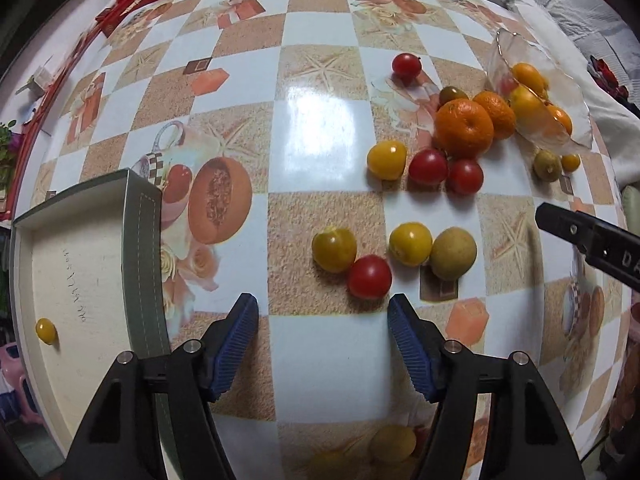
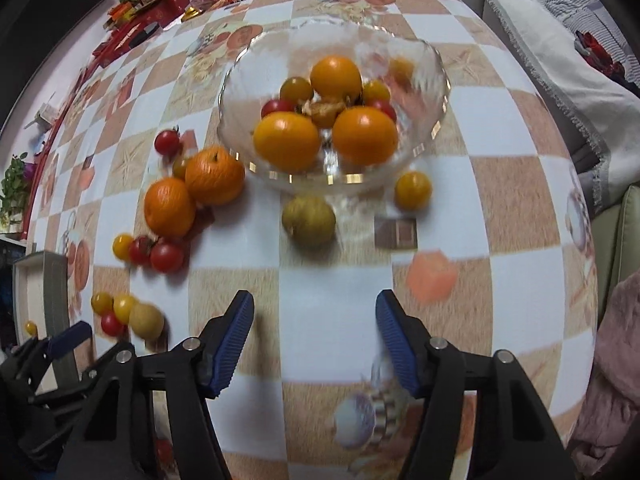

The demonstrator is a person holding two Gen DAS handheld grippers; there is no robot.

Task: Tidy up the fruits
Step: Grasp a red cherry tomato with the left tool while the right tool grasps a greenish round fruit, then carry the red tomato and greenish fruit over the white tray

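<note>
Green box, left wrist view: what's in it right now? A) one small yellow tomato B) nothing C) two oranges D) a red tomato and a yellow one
A: the green box holds a single small yellow tomato on its pale floor; no other fruit lies in it.

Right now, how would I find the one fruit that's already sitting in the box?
Look to the left edge of the table for the open green-sided box. On its pale floor lies a single small yellow tomato, alone, while every other fruit is out on the chequered cloth or in the glass bowl.
</note>
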